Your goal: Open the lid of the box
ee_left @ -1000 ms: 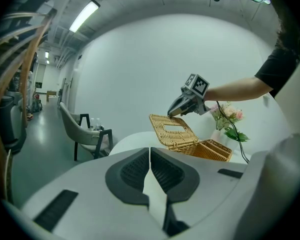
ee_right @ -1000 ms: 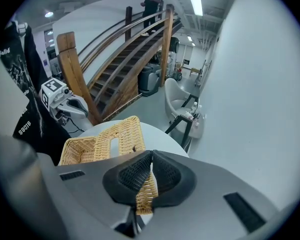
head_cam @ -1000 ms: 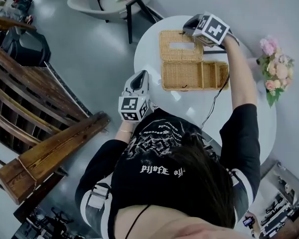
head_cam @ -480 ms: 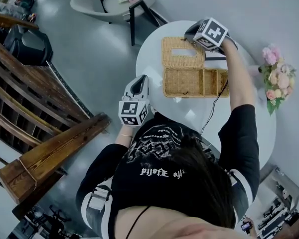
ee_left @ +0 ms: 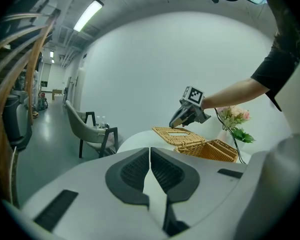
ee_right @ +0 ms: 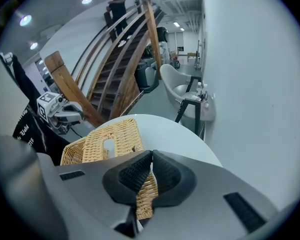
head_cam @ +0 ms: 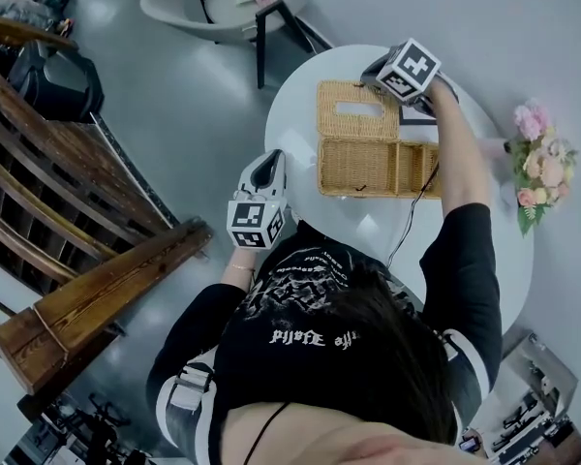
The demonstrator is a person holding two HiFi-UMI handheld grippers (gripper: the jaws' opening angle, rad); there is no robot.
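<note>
Now we see our right gripper [ee_right: 150,156] clamped shut on the far edge of the wicker lid [head_cam: 356,108], which stands open beyond the wicker box [head_cam: 378,168] on the round white table [head_cam: 295,114]. Our left gripper [ee_left: 150,151] is closed and empty at near left.

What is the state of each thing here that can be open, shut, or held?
lid: open, folded back from the box, gripped at its edge.
box: open, top uncovered.
right hand-held gripper: shut on the lid.
left hand-held gripper: shut, empty, away from the box.
</note>
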